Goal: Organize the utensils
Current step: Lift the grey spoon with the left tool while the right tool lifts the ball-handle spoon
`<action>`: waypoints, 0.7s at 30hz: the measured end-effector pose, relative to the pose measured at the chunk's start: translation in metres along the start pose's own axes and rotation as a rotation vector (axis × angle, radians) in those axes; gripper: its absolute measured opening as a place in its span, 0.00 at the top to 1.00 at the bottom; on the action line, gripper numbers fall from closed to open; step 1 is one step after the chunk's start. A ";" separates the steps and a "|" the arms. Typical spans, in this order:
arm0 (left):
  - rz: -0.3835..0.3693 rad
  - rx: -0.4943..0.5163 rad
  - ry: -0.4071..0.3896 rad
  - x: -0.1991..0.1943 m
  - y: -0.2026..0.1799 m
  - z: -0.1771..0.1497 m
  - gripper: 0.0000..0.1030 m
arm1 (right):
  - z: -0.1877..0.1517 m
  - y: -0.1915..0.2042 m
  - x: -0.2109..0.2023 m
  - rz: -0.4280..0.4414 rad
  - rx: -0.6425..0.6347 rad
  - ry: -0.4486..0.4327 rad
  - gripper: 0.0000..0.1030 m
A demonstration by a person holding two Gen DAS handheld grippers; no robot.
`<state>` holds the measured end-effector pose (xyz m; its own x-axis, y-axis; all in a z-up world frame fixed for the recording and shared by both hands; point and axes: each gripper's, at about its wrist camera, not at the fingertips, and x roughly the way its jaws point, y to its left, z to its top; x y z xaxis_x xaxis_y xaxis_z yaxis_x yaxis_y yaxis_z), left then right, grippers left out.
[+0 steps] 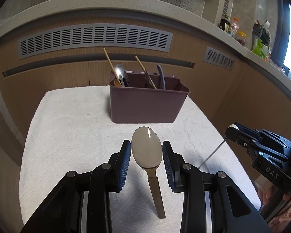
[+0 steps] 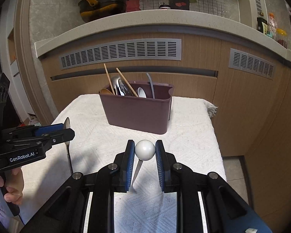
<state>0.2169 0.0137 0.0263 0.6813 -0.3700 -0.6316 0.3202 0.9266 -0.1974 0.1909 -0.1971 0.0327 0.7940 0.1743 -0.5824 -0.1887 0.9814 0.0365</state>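
Observation:
A maroon utensil caddy (image 1: 145, 104) (image 2: 137, 112) stands on the white towel and holds chopsticks, spoons and a grey handle. My left gripper (image 1: 146, 148) is shut on the bowl of a metal spoon (image 1: 146, 147), whose handle hangs down toward the towel. It also shows in the right wrist view (image 2: 67, 124) at the left. My right gripper (image 2: 145, 150) is shut on a white ball-ended utensil (image 2: 145, 150) whose thin metal stem (image 2: 136, 172) points down. This gripper appears in the left wrist view (image 1: 232, 129) at the right.
The white textured towel (image 1: 77, 136) (image 2: 194, 139) covers a small table in front of wooden cabinets with grey vents (image 1: 95, 38). A stone counter (image 2: 145, 19) above carries a pan (image 2: 102, 2), bottles and jars (image 1: 233, 27).

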 end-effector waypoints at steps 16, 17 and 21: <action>-0.002 0.013 -0.036 -0.013 -0.005 0.009 0.67 | 0.007 0.007 -0.004 -0.007 -0.039 -0.024 0.81; 0.009 0.008 -0.027 -0.012 -0.003 0.009 0.66 | 0.007 0.007 -0.003 -0.005 -0.038 -0.018 0.81; 0.120 -0.072 0.105 0.010 0.026 0.007 0.64 | 0.007 0.003 -0.001 -0.003 -0.030 0.003 0.81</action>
<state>0.2366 0.0332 0.0202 0.6383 -0.2503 -0.7280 0.1900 0.9676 -0.1661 0.1937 -0.1936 0.0389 0.7929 0.1708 -0.5849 -0.2035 0.9790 0.0100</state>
